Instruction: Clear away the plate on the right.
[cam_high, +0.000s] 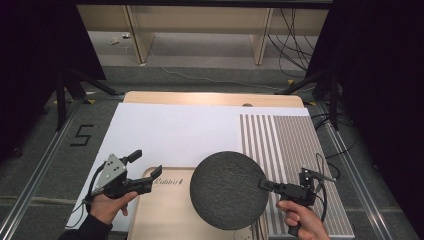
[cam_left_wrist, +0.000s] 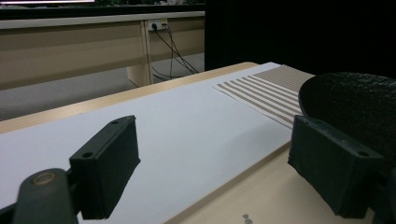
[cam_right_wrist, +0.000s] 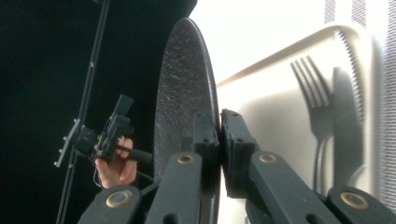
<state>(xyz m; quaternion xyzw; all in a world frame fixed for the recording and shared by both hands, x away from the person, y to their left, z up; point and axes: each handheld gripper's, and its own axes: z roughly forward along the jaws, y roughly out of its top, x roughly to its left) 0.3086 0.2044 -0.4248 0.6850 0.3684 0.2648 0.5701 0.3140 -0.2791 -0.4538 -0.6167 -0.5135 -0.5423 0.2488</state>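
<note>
Your right gripper (cam_high: 264, 184) grips the dark round plate (cam_high: 227, 190) above the wooden tray (cam_high: 160, 210), seemingly unplaced; left gripper (cam_high: 145, 165) gapes empty.

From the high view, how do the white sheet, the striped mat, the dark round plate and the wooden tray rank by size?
1. White sheet
2. Striped mat
3. Dark round plate, held above the table and nearer the camera, so its rank is unsure
4. Wooden tray, partly hidden, also unsure

The left gripper (cam_high: 147, 167) is held low with fingers (cam_left_wrist: 108, 163) spread wide; the right gripper (cam_high: 263, 184) is clamped tight, fingers (cam_right_wrist: 236, 149) pressed together.
</note>
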